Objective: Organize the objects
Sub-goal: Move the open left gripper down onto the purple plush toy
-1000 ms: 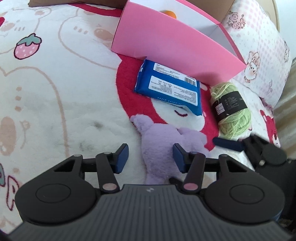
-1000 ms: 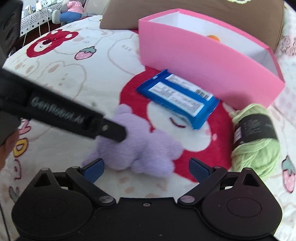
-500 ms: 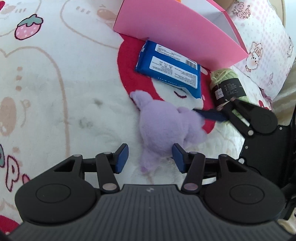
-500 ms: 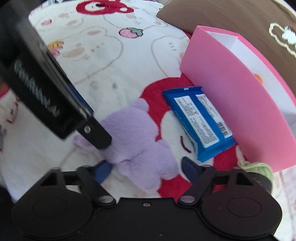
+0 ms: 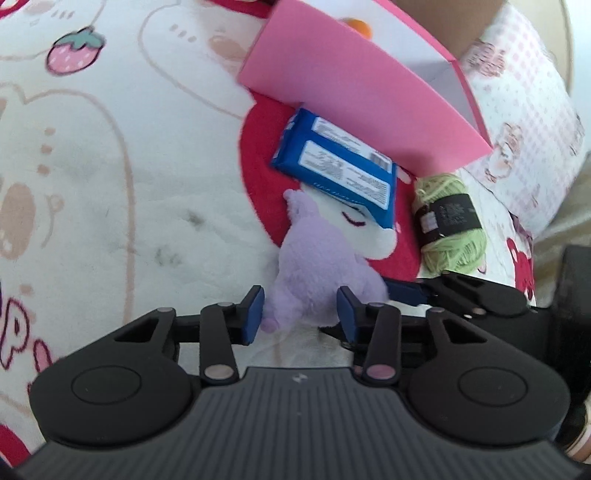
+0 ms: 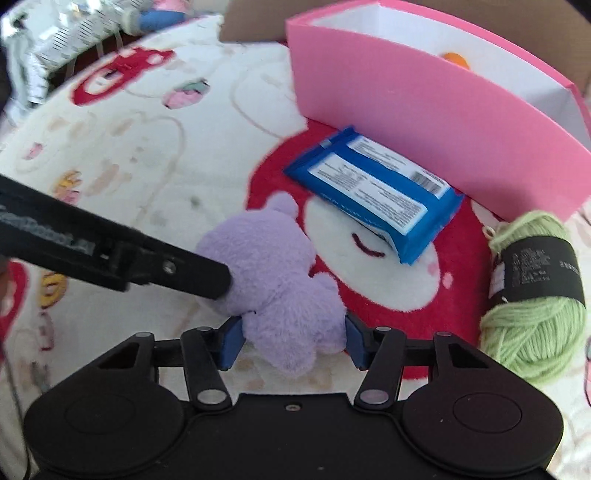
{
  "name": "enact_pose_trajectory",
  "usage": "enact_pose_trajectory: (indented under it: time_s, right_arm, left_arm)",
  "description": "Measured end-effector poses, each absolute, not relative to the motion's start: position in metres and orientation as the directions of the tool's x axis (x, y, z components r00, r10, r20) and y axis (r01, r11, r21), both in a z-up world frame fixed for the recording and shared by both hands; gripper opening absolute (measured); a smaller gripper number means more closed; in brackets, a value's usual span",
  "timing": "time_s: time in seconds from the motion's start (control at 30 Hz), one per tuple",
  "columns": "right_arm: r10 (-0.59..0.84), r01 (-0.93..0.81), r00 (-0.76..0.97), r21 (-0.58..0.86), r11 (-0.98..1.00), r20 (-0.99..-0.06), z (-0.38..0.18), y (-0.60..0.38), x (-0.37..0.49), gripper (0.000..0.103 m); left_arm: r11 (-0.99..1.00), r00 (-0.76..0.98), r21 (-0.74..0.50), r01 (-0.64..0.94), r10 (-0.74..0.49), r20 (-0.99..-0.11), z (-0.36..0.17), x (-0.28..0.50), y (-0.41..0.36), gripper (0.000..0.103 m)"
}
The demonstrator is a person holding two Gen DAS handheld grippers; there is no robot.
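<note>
Indoors, cartoon-print fleece blanket (image 6: 155, 155), brown pillow (image 6: 251, 22)

Both cameras sit just behind their own gripper fingers and look steeply down onto the printed blanket (image 5: 110, 221). The left wrist view faces toward 12 o'clock with the pink box (image 5: 354, 92) at 1 o'clock; the other gripper enters at 4 o'clock. The right wrist view, equally close, has the box (image 6: 424, 110) at 1 o'clock. Both views share the purple plush toy (image 5: 317, 266) (image 6: 273, 266), blue packet (image 5: 340, 166) (image 6: 373, 192) and green yarn ball (image 5: 450, 221) (image 6: 532, 295).
</note>
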State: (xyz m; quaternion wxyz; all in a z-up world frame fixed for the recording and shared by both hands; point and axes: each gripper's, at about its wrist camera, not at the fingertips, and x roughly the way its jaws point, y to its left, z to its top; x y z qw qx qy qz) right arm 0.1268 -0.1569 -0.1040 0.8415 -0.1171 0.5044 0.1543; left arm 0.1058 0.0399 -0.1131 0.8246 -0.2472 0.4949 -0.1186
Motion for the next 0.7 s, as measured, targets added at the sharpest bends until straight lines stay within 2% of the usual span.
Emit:
enact_pose_trajectory:
  time_s: [0.23, 0.4, 0.7]
  right_arm:
    - [0.098, -0.341, 0.495, -0.089, 0.936, -0.863, -0.097, -0.148, 0.121, 0.059]
    - [0.073, -0.386, 0.503, -0.149, 0.91, -0.861, -0.097, -0.136, 0.112, 0.059]
    - [0.208, -0.457, 0.423, -0.009, 0.89, -0.882, -0.083, -0.134, 0.093, 0.059]
  left_arm:
    - [0.847, 0.503, -0.528, -0.063, -0.429, -0.75, -0.111, 0.105, 0.044, 0.037]
    - [0.835, 0.498, -0.542, -0.097, -0.431, -0.753, -0.117, 0.107, 0.051, 0.037]
    - [0.869, 0.48, -0.484, -0.105, -0.382, -0.79, -0.12, 0.111, 0.06, 0.04]
